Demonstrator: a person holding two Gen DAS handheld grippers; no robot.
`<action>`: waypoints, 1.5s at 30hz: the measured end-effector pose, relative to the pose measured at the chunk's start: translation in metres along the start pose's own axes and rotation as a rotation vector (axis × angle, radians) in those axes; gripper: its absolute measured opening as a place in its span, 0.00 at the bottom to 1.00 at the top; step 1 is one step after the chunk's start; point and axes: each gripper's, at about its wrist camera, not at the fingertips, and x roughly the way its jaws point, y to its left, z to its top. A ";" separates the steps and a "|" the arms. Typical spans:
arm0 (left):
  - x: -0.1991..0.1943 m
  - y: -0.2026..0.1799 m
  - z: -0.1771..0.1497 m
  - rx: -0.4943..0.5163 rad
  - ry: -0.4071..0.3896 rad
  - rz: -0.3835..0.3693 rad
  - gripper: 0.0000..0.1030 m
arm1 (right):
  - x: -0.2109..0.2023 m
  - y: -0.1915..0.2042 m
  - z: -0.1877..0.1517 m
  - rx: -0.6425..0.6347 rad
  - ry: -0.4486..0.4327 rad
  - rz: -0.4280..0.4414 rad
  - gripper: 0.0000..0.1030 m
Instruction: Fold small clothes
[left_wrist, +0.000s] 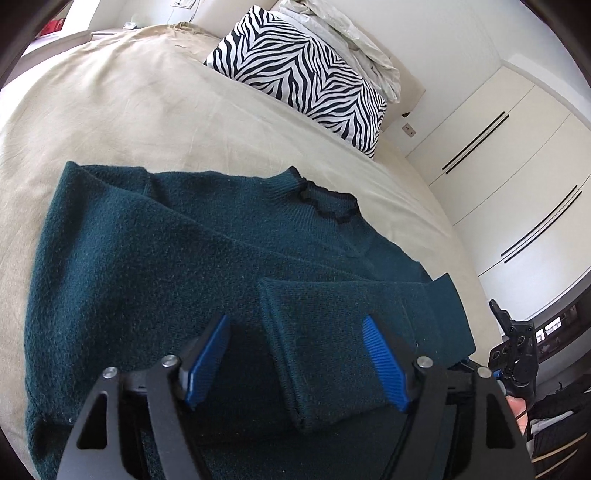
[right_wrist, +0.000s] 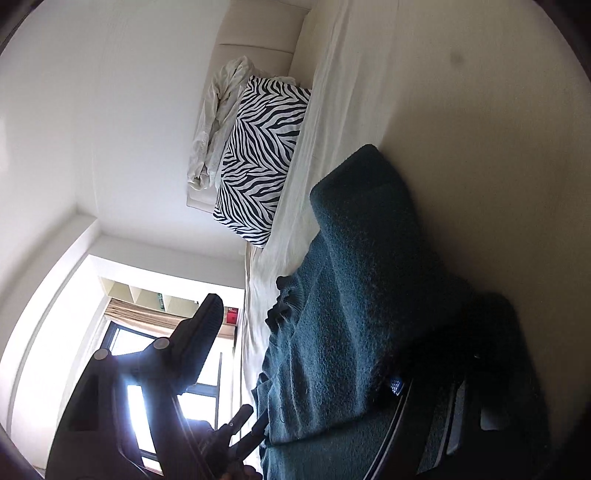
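A dark green knit sweater (left_wrist: 147, 266) lies flat on the beige bed (left_wrist: 129, 103), its ruffled collar (left_wrist: 325, 199) towards the pillow. One sleeve (left_wrist: 325, 332) is folded across the body. Its cuff end rests between the blue pads (left_wrist: 207, 362) of my left gripper (left_wrist: 295, 363), which is open and not pressing on it. My right gripper (left_wrist: 513, 350) is at the sweater's right edge. In the right wrist view, the right gripper (right_wrist: 299, 350) is rolled on its side and open. One finger (right_wrist: 199, 332) is in free air and the other is mostly hidden by the sweater (right_wrist: 351, 277).
A zebra-print pillow (left_wrist: 306, 77) and crumpled white bedding (left_wrist: 351, 37) lie at the head of the bed. White wardrobe doors (left_wrist: 517, 166) stand to the right past the bed's edge. A bright window (right_wrist: 147, 387) shows in the right wrist view.
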 end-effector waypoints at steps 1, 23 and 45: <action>0.005 -0.006 0.000 0.028 0.015 0.023 0.72 | -0.002 0.000 -0.002 -0.001 -0.004 0.003 0.72; 0.000 0.016 0.022 0.043 -0.040 0.203 0.11 | -0.011 -0.007 -0.004 0.032 -0.012 0.018 0.71; -0.002 0.009 0.010 -0.013 -0.031 0.099 0.76 | -0.048 -0.007 -0.020 0.017 -0.030 -0.040 0.72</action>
